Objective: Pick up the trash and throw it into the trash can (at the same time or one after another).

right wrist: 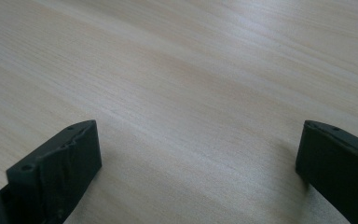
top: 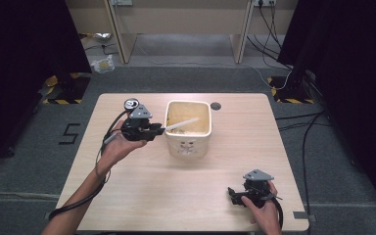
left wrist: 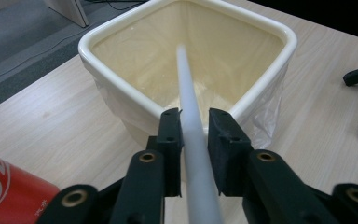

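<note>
Right now my left gripper (left wrist: 193, 135) is clenched on a white stick (left wrist: 191, 107) whose far end reaches down into the lined cream bin (top: 187, 126) at mid-table; I judge I'm dropping it in, so next I let go. My right gripper (top: 248, 192) rests spread and empty on the table (right wrist: 205, 70). A red can (left wrist: 9, 186) sits beside my left jaws, not blocking.
</note>
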The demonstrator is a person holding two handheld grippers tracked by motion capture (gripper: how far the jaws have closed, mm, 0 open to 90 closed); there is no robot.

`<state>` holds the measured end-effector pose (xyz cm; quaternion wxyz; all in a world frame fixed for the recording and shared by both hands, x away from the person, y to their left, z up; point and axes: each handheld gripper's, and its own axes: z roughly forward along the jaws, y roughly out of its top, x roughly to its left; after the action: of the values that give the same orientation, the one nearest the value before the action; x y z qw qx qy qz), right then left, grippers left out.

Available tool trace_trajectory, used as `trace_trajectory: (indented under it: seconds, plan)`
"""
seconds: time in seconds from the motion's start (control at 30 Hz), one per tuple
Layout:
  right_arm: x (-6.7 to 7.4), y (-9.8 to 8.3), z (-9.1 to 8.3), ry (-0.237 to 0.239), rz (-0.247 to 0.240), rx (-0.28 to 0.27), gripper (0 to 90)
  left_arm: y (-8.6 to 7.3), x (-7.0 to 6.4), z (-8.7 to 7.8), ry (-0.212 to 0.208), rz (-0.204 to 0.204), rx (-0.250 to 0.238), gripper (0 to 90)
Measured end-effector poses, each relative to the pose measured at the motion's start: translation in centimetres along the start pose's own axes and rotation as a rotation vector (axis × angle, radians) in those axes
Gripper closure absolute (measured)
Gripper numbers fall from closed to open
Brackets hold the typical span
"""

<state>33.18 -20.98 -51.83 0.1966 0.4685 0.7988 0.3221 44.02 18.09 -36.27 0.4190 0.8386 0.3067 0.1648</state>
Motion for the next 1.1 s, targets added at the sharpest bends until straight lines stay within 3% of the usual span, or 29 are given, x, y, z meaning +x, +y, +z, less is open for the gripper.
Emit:
trace_trajectory:
  seconds: [0.07, 0.1, 0.17, 0.57, 1.1]
  plan:
    - [0.0, 0.0, 0.0, 0.000, 0.000, 0.000, 0.2, 0.1, -0.1, 0.0, 0.000, -0.007, -0.010, 56.0]
    - [0.0, 0.0, 0.0, 0.000, 0.000, 0.000, 0.2, 0.1, -0.1, -0.1, 0.001, -0.015, -0.014, 56.0]
    - [0.0, 0.0, 0.0, 0.001, 0.003, 0.001, 0.2, 0.3, -0.1, -0.2, 0.002, -0.044, -0.032, 45.3]
    - [0.0, 0.0, 0.0, 0.000, 0.003, 0.001, 0.2, 0.2, 0.2, -1.7, 0.010, -0.087, -0.077, 35.2]
    - [0.0, 0.0, 0.0, 0.000, 0.002, 0.001, 0.2, -1.9, 1.3, -2.8, 0.038, -0.137, -0.105, 20.3]
